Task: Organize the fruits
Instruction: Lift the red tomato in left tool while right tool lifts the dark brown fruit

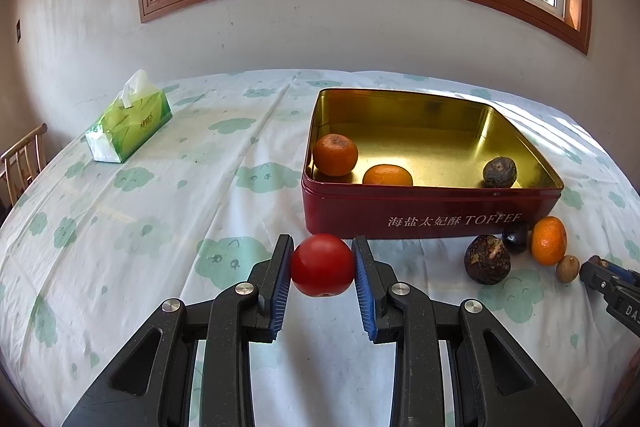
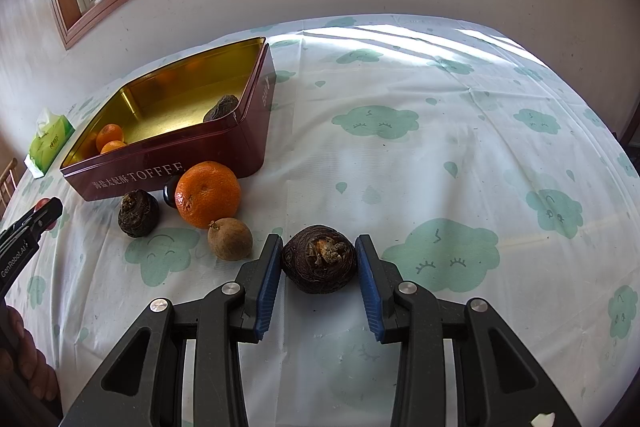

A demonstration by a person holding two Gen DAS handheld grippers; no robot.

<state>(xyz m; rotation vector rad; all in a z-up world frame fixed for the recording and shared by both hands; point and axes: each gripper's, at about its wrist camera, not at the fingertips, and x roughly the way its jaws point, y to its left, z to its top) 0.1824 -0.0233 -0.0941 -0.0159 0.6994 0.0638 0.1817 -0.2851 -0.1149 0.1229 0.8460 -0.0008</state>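
Observation:
My left gripper (image 1: 323, 242) is shut on a smooth red round fruit (image 1: 322, 267), both blue pads pressing its sides just before the red tin (image 1: 432, 217). The tin's gold inside holds two oranges (image 1: 335, 155) (image 1: 387, 175) and a dark knobbly fruit (image 1: 499, 172). My right gripper (image 2: 318, 242) is shut on another dark brown knobbly fruit (image 2: 319, 261) low over the cloth. Left of it lie a small tan fruit (image 2: 230, 239), an orange (image 2: 208, 193), a dark knobbly fruit (image 2: 138, 213) and a small dark glossy one (image 2: 171, 191).
A green tissue pack (image 1: 128, 125) lies at the far left of the cloud-print tablecloth (image 2: 440, 147). A wooden chair (image 1: 22, 159) stands off the table's left edge. A wall with a window runs behind the table. A hand (image 2: 24, 359) shows at the lower left.

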